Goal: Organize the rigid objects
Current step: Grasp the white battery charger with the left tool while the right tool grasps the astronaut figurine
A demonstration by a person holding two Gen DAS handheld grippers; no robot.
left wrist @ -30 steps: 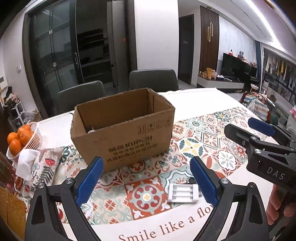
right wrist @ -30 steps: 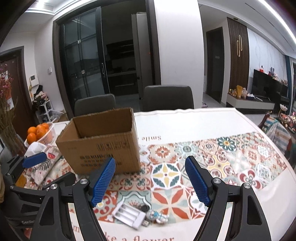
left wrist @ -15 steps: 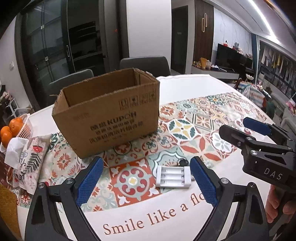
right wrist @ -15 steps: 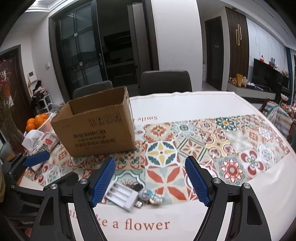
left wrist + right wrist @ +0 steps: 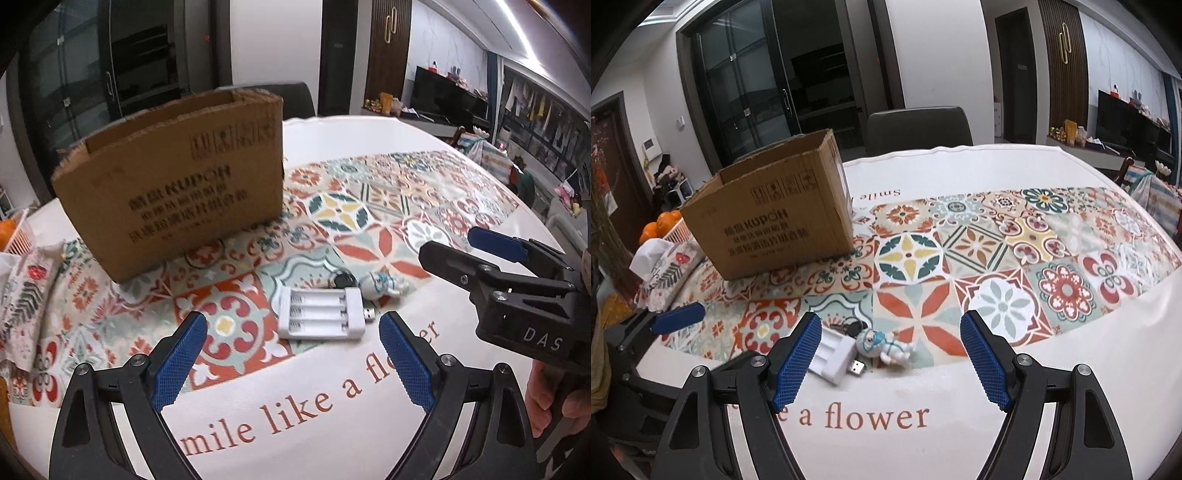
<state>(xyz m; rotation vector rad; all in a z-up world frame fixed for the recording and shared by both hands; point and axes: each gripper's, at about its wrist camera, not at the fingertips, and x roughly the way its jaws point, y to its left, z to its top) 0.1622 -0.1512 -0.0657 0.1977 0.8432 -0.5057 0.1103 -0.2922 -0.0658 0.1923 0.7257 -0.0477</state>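
Both claws nearer, gaping, empty, one charger, one figurine, one box

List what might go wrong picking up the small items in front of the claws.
1. The white battery charger, black keys and astronaut figurine lie bunched together, so closing on one may knock or drag another.
2. Both open claws, left claw and right claw, aim at that cluster and could collide.
3. The charger lies flat, so it may slip from the fingers.
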